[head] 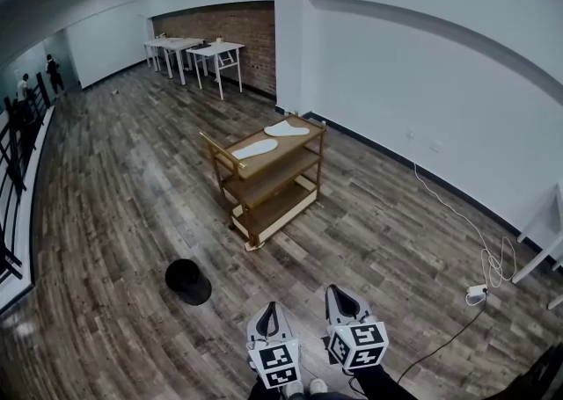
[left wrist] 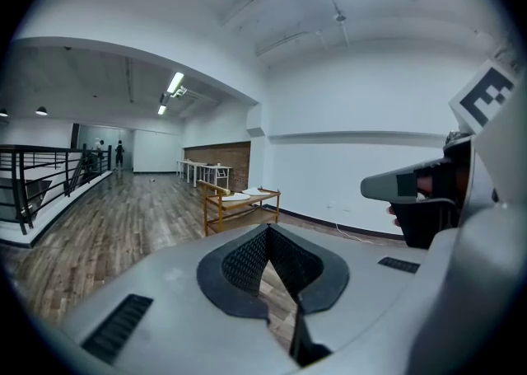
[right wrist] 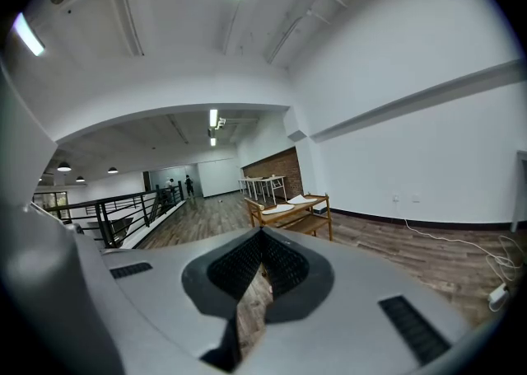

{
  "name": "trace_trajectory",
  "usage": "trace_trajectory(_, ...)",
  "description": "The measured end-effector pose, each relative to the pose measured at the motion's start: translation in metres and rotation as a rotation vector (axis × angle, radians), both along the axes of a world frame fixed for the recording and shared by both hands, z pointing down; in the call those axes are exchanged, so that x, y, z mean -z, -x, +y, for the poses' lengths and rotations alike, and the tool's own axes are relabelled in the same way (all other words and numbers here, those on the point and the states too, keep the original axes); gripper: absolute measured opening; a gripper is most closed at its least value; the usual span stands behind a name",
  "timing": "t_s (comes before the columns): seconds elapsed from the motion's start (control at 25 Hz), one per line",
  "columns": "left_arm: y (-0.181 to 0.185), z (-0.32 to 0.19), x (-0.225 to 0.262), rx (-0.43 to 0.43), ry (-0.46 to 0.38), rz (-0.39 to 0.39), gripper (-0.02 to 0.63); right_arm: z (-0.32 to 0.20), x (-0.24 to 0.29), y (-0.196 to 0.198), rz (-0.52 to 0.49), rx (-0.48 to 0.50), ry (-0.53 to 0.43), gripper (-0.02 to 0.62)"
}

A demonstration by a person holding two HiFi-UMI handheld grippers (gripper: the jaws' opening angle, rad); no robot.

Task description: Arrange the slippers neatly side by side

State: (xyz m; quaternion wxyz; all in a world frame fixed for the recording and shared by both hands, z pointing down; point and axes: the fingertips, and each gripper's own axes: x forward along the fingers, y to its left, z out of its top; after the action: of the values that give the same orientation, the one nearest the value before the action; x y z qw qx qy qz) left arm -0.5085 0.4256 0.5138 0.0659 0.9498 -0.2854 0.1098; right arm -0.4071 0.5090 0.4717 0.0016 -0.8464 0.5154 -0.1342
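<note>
On cart [head: 268, 180] top shelf, well ahead, slippers [head: 256, 149] lie apart, seemingly askew. We hold left gripper [head: 271, 308], right gripper [head: 338, 290] clenched, empty, low: nothing within reach.

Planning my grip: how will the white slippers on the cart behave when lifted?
The slippers look thin and flat, so probably light and floppy. Lying flat on the smooth wooden cart, they would likely slide, not roll.
</note>
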Motion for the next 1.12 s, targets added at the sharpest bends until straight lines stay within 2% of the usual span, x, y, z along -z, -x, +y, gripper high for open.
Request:
trace_trajectory(0.28,0.004,-0.005,-0.002,-0.02,0.003,0.014,0.002,-0.005,-0.001,0.011,0.005,0.002,0.0,-0.002)
trace_trajectory(0.56,-0.001,-0.019,-0.003,0.008,0.008,0.019,0.002,-0.013,-0.002,-0.004,0.018,-0.029,0.024,-0.002)
trace_trajectory(0.88,-0.04,-0.037,0.0,0.008,-0.012,0.002,0.002,-0.037,-0.002,-0.041,0.011,-0.011,0.008,-0.002)
trace_trajectory(1.12,-0.087,-0.057,0.004,0.008,-0.022,-0.011,0.002,-0.06,0.001,-0.084,-0.007,0.016,-0.01,-0.002)
